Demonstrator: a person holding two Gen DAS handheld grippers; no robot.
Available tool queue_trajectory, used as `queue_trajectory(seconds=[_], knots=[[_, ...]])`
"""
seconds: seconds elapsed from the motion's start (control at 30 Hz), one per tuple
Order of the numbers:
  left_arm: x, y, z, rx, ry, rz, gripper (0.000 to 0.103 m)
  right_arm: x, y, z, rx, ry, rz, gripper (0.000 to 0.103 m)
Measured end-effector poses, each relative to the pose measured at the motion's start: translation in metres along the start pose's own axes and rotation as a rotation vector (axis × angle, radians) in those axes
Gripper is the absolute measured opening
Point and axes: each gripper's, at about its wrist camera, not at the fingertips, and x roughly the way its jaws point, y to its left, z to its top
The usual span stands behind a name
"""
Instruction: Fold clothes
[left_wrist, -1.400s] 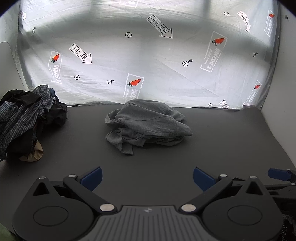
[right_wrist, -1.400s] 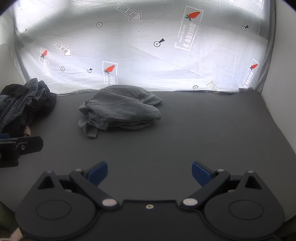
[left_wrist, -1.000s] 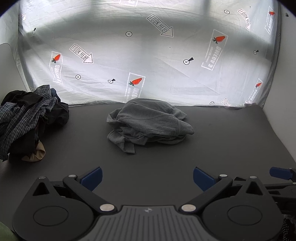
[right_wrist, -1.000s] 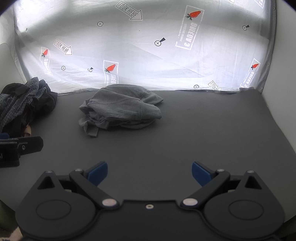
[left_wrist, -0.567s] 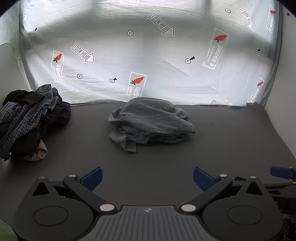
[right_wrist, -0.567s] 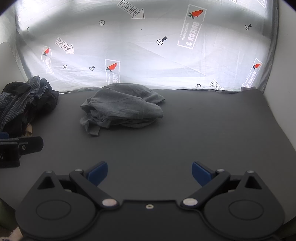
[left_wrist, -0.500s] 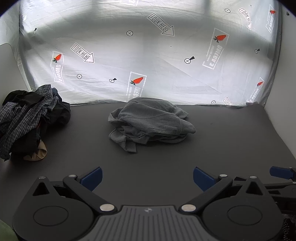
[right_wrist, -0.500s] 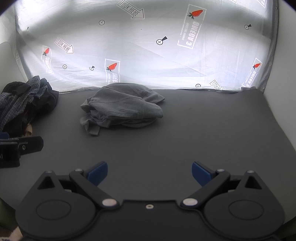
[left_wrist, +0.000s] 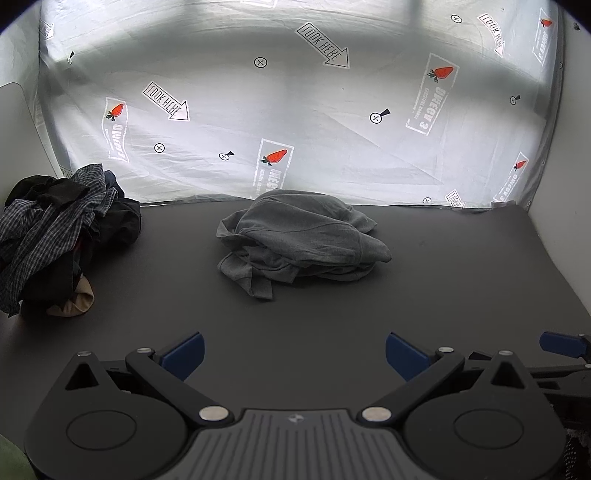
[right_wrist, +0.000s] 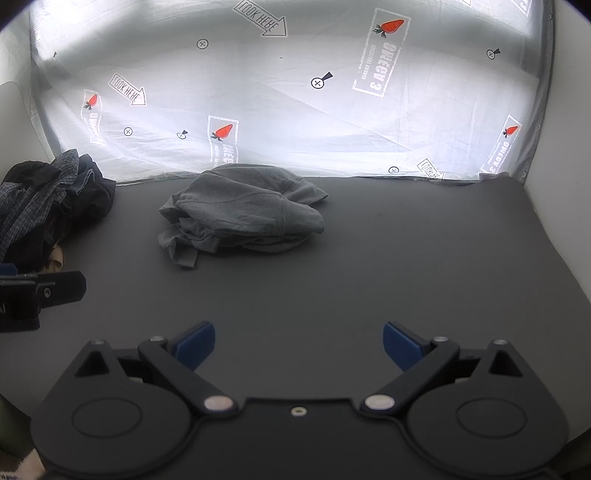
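**Grey garment ahead of both grippers, a shade nearer my left**

My left gripper (left_wrist: 293, 350) hangs over bare tabletop (left_wrist: 443, 295) with its blue fingers spread wide and nothing between them; my right gripper (right_wrist: 298, 341) is the same, fingers apart and empty; in the left wrist view the right one's blue tip pokes in at the far right edge, and in the right wrist view the left one's black body sits at the far left edge, so the two are side by side and level with each other.

Outward from there, the crumpled grey garment (left_wrist: 299, 236) lies well ahead, near the back of the tabletop and just short of the printed backdrop sheet (left_wrist: 295, 110); from my left gripper it is almost dead ahead; from my right it sits ahead and off to the left (right_wrist: 242, 210); I judge the left hand has the straighter reach. The bundle runs longer side to side than front to back, with a loose tab trailing toward me at its left end (left_wrist: 255, 284); that looks the handiest edge to pinch first.

Further left, a separate heap of dark and checked clothes (left_wrist: 55, 236) waits by the wall, well apart from the grey one; nothing is folded yet.
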Motion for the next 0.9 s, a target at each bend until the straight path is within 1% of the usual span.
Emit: queue_trajectory(seconds=[0.13, 0.23, 0.47, 0.6, 0.67, 0.77, 0.9], knots=[[0.002, 0.002, 0.001, -0.016, 0.008, 0.015, 0.103, 0.0, 0.0, -0.001, -0.001, -0.006, 0.001, 0.099], [0.003, 0.005, 0.001, -0.028, 0.012, 0.003, 0.103, 0.0, 0.0, -0.002, 0.0, -0.011, 0.0, 0.099], [0.005, 0.002, 0.003, -0.016, 0.007, -0.034, 0.102, -0.001, -0.001, -0.002, 0.005, -0.028, 0.008, 0.099], [0.012, 0.003, 0.006, -0.04, 0.023, -0.08, 0.101, 0.0, -0.008, 0.001, 0.036, -0.077, 0.011, 0.099], [0.017, 0.003, 0.008, -0.053, 0.037, -0.108, 0.099, 0.002, -0.011, 0.005, 0.034, -0.109, -0.01, 0.099], [0.03, 0.001, 0.013, -0.06, 0.053, -0.133, 0.097, 0.007, -0.012, 0.01, 0.005, -0.157, -0.058, 0.099], [0.055, -0.002, 0.022, -0.1, 0.106, -0.177, 0.091, 0.027, -0.018, 0.023, -0.029, -0.173, -0.083, 0.099]])
